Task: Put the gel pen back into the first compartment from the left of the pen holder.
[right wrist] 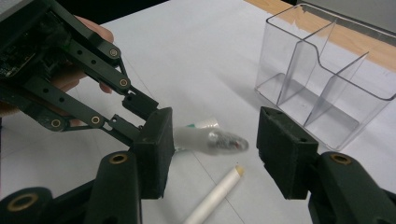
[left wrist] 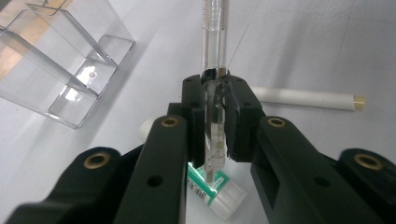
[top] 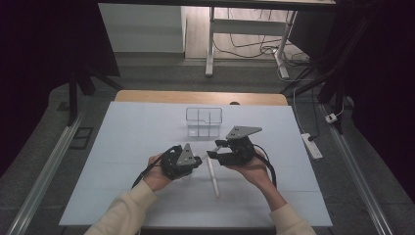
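My left gripper (left wrist: 216, 93) is shut on a clear pen (left wrist: 215, 37) that sticks out forward past its jaws. In the right gripper view the pen's tip (right wrist: 217, 141) hangs in the gap of my open right gripper (right wrist: 215, 149), touching neither jaw. The left gripper (right wrist: 140, 112) reaches in from the upper left there. In the high view the left gripper (top: 198, 160) and right gripper (top: 214, 149) face each other over the table's middle. A white pen (top: 213, 177) lies on the table beneath them.
A clear divided organizer (top: 204, 121) stands upright on the white table (top: 122, 147) just beyond the grippers. A white tube with a green label (left wrist: 212, 189) lies under the left gripper, beside the white pen (left wrist: 308, 98). The wooden far edge (top: 195, 97) borders the table.
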